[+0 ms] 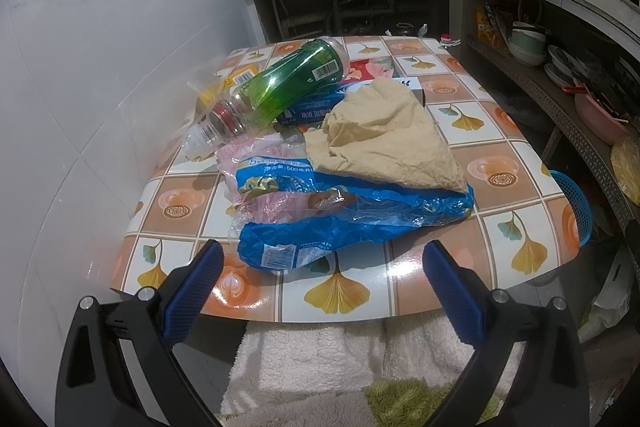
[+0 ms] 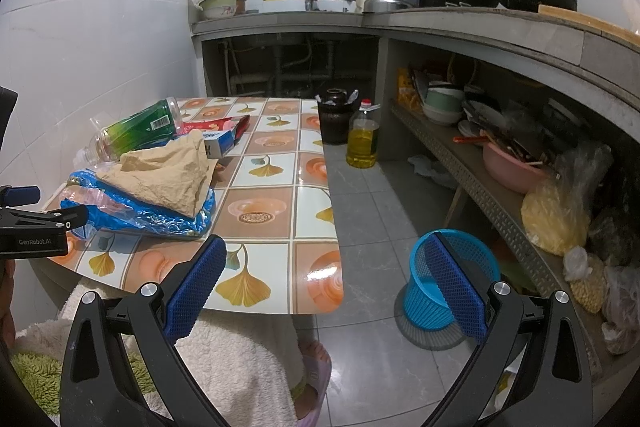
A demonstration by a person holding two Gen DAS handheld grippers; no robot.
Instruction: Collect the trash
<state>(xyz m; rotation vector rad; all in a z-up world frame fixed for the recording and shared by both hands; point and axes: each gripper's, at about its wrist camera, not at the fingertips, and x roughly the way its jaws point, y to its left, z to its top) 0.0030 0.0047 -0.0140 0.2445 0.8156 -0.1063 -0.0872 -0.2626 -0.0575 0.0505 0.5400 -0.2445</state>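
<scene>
item: trash heap on table (image 1: 460, 279), just ahead of my left gripper (image 1: 322, 265), spread wide, empty. right gripper (image 2: 326, 269) wide too, blue basket (image 2: 476, 255) beyond its right finger. risk: green bottle (image 1: 296, 81) rests tilted atop; tugging blue wrapper (image 1: 360, 223) may roll it off.

Beside your worktop (image 2: 280, 195), a bottle of yellow oil (image 2: 362, 139) stands on the floor just beside a dark jar (image 2: 334, 119). On the shelf to your right sit a pink basin (image 2: 510, 167) and stacked bowls (image 2: 442, 105).
</scene>
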